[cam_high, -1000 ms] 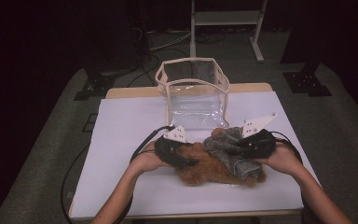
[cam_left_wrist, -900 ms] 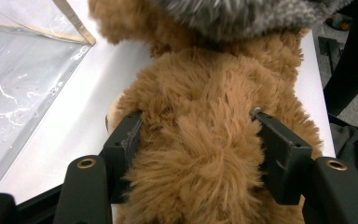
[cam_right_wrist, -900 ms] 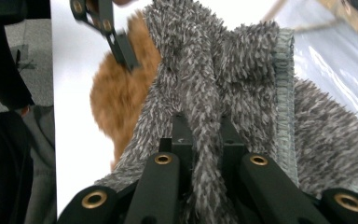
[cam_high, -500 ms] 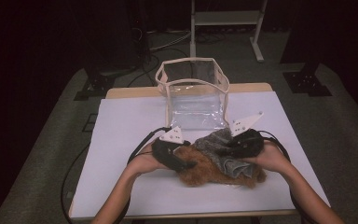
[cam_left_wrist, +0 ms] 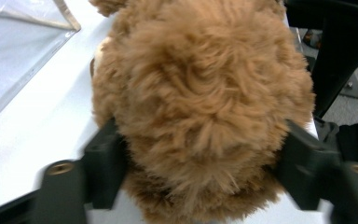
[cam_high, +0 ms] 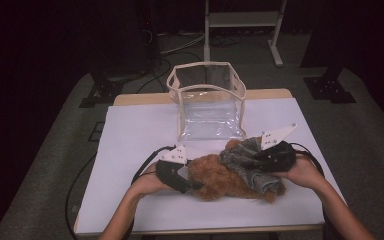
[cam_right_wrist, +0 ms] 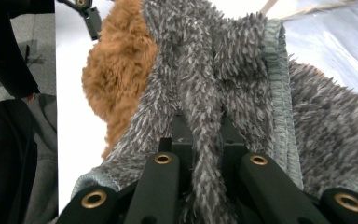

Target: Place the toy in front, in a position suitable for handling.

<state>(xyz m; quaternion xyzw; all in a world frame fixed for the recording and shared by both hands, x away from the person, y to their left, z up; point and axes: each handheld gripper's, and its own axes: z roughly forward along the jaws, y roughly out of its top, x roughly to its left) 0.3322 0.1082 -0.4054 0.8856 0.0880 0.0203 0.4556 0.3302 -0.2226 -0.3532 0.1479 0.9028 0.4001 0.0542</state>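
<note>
While the brown plush toy [cam_high: 220, 177] lies on its side near the front of the white table [cam_high: 130, 140], at about 6 o'clock from the clear bag [cam_high: 207, 102], both grippers are on the pile. The left gripper [cam_high: 192, 184] comes in from 9 o'clock, and in the left gripper view its jaws sit wide apart with the toy's curly fur [cam_left_wrist: 200, 107] bulging between them, touching both sides, so it's straddling the toy rather than pinching hard. The right gripper [cam_right_wrist: 200, 154] is clamped tight on a fold of the grey fuzzy cloth [cam_right_wrist: 242, 84], jaws almost together. That cloth [cam_high: 250, 160] is draped over the toy's 3 o'clock end. The bag stands upright and open, well apart from both hands.
</note>
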